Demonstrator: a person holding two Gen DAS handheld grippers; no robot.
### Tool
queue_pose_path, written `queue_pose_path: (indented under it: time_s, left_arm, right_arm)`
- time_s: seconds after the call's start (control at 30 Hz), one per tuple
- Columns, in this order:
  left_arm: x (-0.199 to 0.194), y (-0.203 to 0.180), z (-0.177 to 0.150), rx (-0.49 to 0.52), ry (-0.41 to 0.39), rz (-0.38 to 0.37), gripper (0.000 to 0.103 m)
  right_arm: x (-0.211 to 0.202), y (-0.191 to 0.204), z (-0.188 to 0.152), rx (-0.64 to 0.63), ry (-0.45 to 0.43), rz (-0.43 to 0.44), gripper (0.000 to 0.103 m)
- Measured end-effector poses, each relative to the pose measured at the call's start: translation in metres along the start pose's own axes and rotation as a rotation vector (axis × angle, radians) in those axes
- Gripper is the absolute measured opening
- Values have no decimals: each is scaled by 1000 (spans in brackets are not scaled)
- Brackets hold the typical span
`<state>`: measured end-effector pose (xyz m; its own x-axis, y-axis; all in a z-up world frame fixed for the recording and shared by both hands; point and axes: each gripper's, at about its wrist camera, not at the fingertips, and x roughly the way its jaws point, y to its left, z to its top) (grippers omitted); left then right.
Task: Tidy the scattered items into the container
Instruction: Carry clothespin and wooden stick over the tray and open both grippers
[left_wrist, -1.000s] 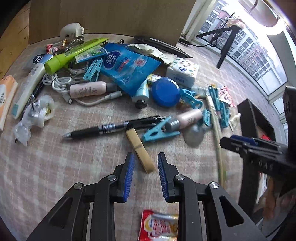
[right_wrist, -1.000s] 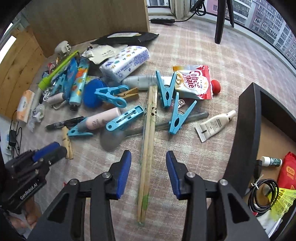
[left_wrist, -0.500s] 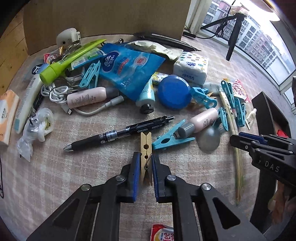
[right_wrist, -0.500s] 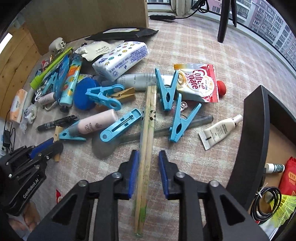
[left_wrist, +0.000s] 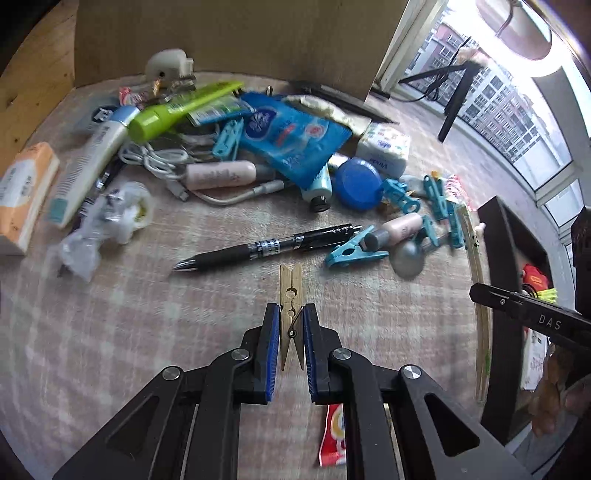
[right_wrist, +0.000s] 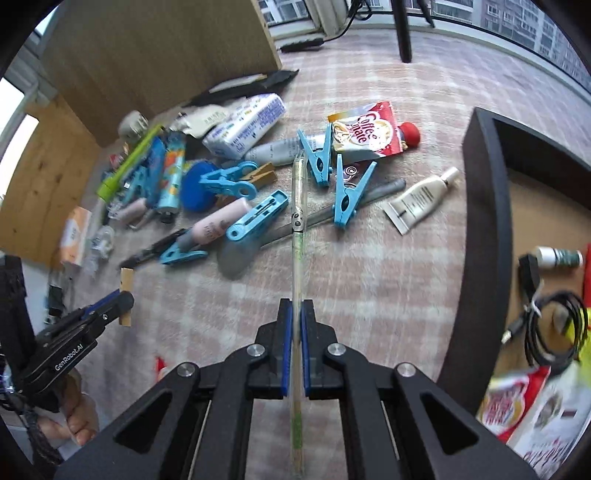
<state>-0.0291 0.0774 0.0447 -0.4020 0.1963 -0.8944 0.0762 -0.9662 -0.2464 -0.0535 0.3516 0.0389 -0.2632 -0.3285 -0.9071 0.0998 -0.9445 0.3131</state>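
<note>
Here the left tongs (left_wrist: 290, 325) pinch a wooden clothespin (left_wrist: 290, 295), the right tongs (right_wrist: 296, 325) grip wrapped chopsticks (right_wrist: 298, 206). Only the right view shows inside the black box (right_wrist: 484, 221) at three o'clock, holding a cable (right_wrist: 546, 332).

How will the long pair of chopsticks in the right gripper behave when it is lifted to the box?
The chopsticks look thin and stiff, so probably light. The right gripper is shut near one end, so the long free end may swing or pivot. The clear wrapper looks smooth; they might slip.
</note>
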Motion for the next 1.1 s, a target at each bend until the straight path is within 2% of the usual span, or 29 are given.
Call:
queue_pose_path:
  time_s: [0.2, 0.4, 0.8, 0.97, 1.1]
  left_arm:
    - [-25, -26, -1, 42, -31, -54, 12]
    - [-33, -86, -5, 138, -30, -137, 12]
    - [-23, -238, -29, 388, 18, -292, 12]
    - [-15, -285, -42, 457, 40, -322, 12]
    - [-10, -309, -50, 493, 45, -323, 12]
  right_arm:
    - [-38, -11, -14, 51, -67, 41, 5]
    - [-67, -32, -8, 105, -139, 4, 5]
    - [-156, -155, -63, 328, -264, -159, 5]
    - [-182, -202, -84, 396, -285, -246, 5]
    - [-191, -229, -94, 432, -287, -277, 5]
